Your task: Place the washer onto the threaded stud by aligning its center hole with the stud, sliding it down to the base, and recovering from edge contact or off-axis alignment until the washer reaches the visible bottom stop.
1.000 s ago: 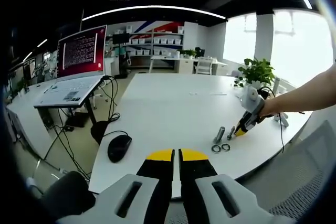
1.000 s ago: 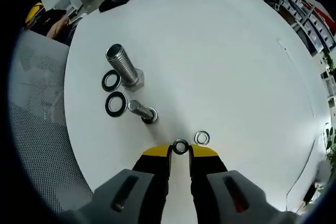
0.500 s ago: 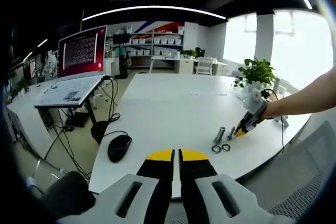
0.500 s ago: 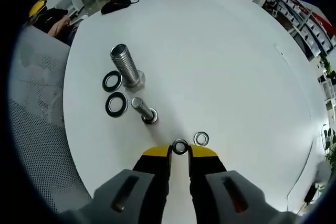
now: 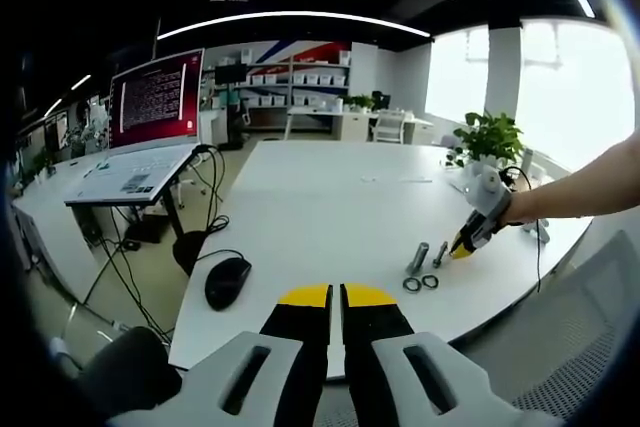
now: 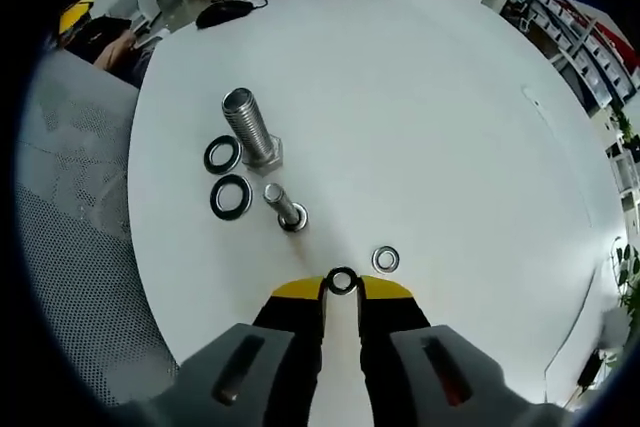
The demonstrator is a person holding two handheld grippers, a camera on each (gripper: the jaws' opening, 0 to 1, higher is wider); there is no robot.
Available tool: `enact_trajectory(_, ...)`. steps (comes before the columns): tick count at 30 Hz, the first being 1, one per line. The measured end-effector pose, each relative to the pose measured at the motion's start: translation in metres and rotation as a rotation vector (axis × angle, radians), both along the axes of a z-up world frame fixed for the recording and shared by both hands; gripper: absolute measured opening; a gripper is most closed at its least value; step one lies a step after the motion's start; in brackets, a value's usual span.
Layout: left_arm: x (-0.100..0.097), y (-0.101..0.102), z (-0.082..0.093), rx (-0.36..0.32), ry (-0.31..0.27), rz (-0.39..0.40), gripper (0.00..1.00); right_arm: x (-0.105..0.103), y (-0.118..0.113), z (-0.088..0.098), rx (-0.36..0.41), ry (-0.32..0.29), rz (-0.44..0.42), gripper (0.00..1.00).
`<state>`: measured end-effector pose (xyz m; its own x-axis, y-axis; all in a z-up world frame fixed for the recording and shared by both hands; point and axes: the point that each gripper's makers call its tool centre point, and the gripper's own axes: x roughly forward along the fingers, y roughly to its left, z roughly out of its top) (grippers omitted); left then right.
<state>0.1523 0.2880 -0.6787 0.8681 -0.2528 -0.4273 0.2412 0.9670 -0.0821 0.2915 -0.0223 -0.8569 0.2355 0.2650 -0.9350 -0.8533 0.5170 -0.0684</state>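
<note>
My right gripper [image 6: 342, 285] is shut on a small silver washer [image 6: 342, 280], pinched by its rim between the yellow-tipped jaws just above the white table [image 6: 420, 97]. A thin threaded stud [image 6: 285, 207] stands upright a short way ahead and to the left of it. A second small washer [image 6: 385, 259] lies flat on the table just right of the jaws. In the left gripper view, the right gripper [image 5: 468, 239] hovers beside the stud [image 5: 438, 252]. My left gripper [image 5: 335, 294] is shut on nothing, off the table's near edge.
A thick bolt [image 6: 250, 127] stands beyond the stud, with two dark washers [image 6: 222, 155] [image 6: 231, 197] lying left of it. A black mouse [image 5: 226, 280] sits near the table edge. A mesh chair [image 6: 70, 207] lies left of the table, with a laptop [image 5: 135, 172] and a plant [image 5: 487, 137] farther off.
The right gripper has drawn up and back with the washer, away from the second small washer on the table. The left gripper has not moved.
</note>
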Motion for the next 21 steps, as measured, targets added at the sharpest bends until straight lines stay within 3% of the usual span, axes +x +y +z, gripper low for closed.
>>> enact_trajectory(8,0.000,0.000,0.001,-0.003,-0.004,0.005,0.01,-0.001,0.003,0.018,0.015,-0.026,-0.002,0.14)
enact_trajectory(21,-0.002,0.000,-0.001,0.000,0.005,0.000,0.01,-0.005,0.036,0.060,0.095,-0.063,0.032,0.14)
